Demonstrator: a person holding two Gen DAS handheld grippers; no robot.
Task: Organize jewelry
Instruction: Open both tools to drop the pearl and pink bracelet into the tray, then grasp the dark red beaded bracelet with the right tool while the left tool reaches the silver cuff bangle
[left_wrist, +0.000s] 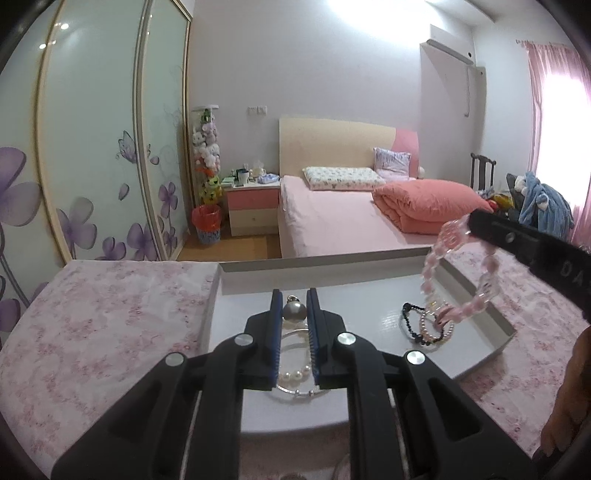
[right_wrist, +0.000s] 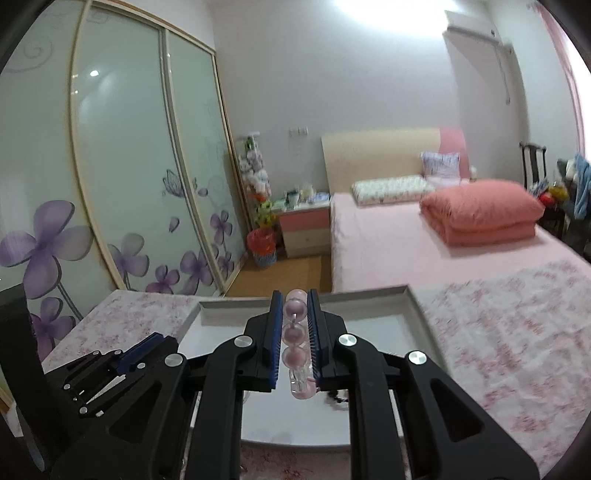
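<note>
Pinching the pink beaded bracelet (left_wrist: 458, 273), the right gripper (right_wrist: 293, 306) risks beads slipping free; left gripper (left_wrist: 293, 306) fingers nearly closed around a grey pearl pendant (left_wrist: 293, 311).

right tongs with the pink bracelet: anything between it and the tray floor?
Nothing solid. The pink bead bracelet hangs from the right tongs above the white tray, but a pile of small bracelets lies directly beneath; bare floor lies left.
</note>
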